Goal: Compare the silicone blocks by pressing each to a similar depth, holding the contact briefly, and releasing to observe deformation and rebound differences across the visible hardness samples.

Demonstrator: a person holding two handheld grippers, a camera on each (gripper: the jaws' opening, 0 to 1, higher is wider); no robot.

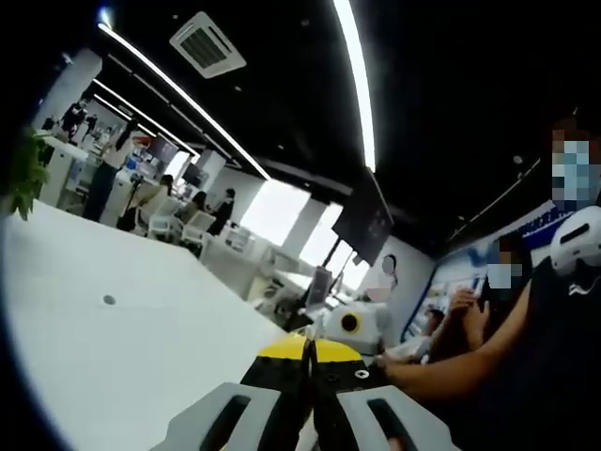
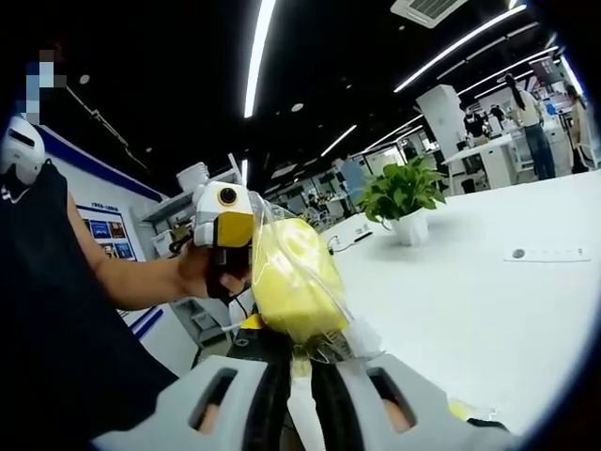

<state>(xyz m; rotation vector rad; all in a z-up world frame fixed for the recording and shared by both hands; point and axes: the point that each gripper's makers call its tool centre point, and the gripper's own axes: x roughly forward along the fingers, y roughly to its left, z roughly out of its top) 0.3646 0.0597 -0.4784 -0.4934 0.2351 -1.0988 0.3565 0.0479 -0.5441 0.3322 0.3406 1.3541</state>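
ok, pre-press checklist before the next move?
1. Right gripper holds a sample: ok, shut on the yellow block in clear wrap.
2. Left gripper free: ok, jaws shut, nothing between them.
3. Left gripper near the block: ok, seen beside it in the right gripper view.
4. Table under the block: ok, bare white surface close by.
5. Other hardness samples at hand: cannot tell.
6. Block resting on the table: not ok, held in the air.
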